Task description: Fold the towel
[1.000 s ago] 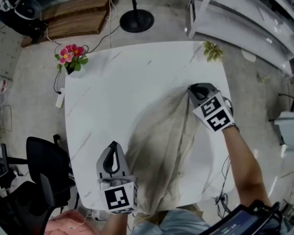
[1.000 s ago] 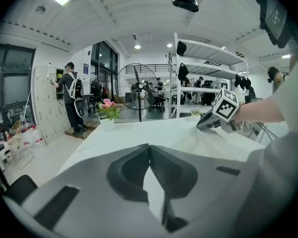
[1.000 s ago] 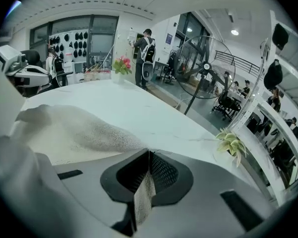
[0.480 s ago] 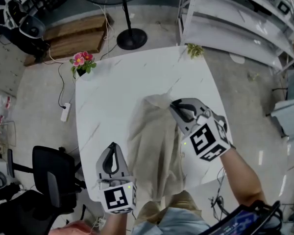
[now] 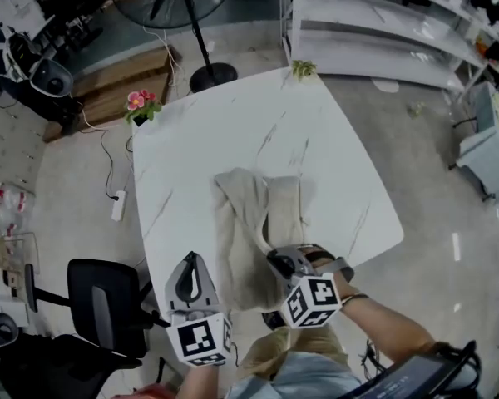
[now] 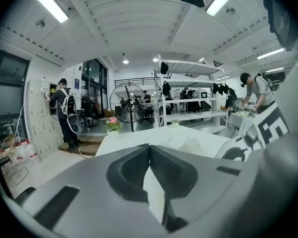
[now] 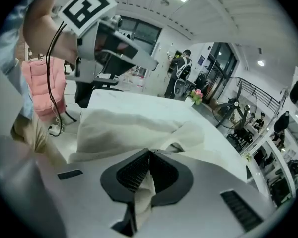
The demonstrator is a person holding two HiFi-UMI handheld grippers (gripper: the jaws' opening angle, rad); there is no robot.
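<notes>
Pale beige towel (image 5: 241,223), thin and limp, lying rumpled on the near half of the white marble tabletop (image 5: 233,131). Far end spread fairly flat in a rough rectangle. One band doubled over on a slant across the middle, running toward the near side. Near part bunched in long creases, reaching the table's near edge. One corner raised and pinched between the closed jaws of the right gripper (image 5: 276,260), with wrinkled cloth hanging below the pads.
</notes>
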